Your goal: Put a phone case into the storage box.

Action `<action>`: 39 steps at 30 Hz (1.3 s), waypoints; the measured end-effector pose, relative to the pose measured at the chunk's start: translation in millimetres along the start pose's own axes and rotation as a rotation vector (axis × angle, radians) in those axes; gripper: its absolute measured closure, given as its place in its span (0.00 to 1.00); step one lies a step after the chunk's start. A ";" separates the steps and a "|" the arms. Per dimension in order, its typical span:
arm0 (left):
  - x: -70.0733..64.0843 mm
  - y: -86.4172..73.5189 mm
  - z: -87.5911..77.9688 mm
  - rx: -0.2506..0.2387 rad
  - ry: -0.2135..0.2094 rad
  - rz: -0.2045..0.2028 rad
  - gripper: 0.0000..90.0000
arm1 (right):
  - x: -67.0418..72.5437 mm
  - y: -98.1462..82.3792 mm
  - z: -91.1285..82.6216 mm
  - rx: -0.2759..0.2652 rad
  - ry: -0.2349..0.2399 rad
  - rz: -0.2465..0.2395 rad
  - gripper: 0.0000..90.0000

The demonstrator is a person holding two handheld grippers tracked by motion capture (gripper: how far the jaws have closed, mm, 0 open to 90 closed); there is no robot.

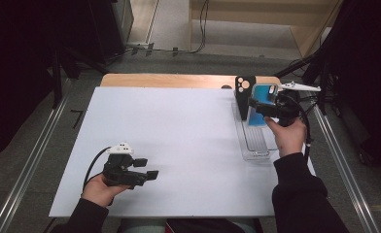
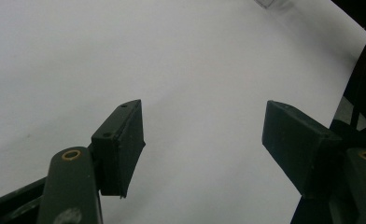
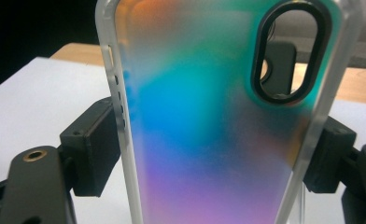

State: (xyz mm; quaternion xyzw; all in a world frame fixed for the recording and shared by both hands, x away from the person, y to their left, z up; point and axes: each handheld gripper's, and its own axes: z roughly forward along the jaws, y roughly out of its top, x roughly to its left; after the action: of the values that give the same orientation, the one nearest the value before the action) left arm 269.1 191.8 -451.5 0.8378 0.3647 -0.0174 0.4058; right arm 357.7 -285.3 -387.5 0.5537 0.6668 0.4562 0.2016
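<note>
My right gripper (image 1: 260, 106) is shut on an iridescent phone case (image 1: 262, 97) and holds it upright over the far end of a clear tray (image 1: 257, 148). In the right gripper view the case (image 3: 209, 121) has a frosted rim and a black-ringed camera opening, and its two side edges sit against the black pads (image 3: 95, 149) of my right gripper (image 3: 213, 151). A black phone case (image 1: 244, 88) stands just behind it at the tray's far end. My left gripper (image 1: 148, 168) rests low at the near left, open with nothing between its fingers; the left gripper view has the left gripper (image 2: 204, 140) over bare white surface.
The white table sheet (image 1: 179, 131) lies on a wooden top (image 1: 169, 80). Metal rails run along both sides of the table. The clear tray's corner (image 2: 270, 3) peeks in at the top of the left gripper view.
</note>
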 end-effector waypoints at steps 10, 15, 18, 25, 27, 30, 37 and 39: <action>2.7 -0.7 1.4 -0.004 -0.007 -0.012 0.33 | -21.0 6.6 34.6 -0.007 -0.004 0.082 0.20; 2.4 -0.6 1.2 -0.006 -0.006 -0.011 0.33 | -29.0 9.1 50.1 -0.008 -0.039 0.079 0.20; 2.4 -0.5 1.1 -0.007 -0.004 -0.011 0.33 | -31.8 6.1 58.8 0.010 -0.054 0.076 0.20; 1.5 -0.4 2.1 -0.006 -0.005 -0.007 0.33 | -35.0 -4.8 75.1 0.067 -0.082 0.076 0.20; 0.9 -0.1 2.5 -0.005 -0.004 -0.003 0.33 | -35.7 -6.9 79.7 0.079 -0.097 0.065 0.20; 0.4 0.2 2.7 -0.003 -0.004 -0.002 0.33 | -35.2 -8.7 85.9 0.077 -0.106 0.055 0.20; 0.7 -0.1 2.4 -0.006 -0.003 -0.002 0.33 | -32.3 -12.6 99.8 0.078 -0.128 0.042 0.20; 0.7 0.1 2.5 -0.002 -0.002 0.000 0.33 | -31.9 -14.0 103.7 0.085 -0.129 0.043 0.19</action>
State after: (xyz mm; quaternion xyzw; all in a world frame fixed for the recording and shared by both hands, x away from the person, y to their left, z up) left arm 270.3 190.4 -453.4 0.8374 0.3643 -0.0179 0.4072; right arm 440.0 -274.4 -458.8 0.6041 0.6591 0.3951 0.2110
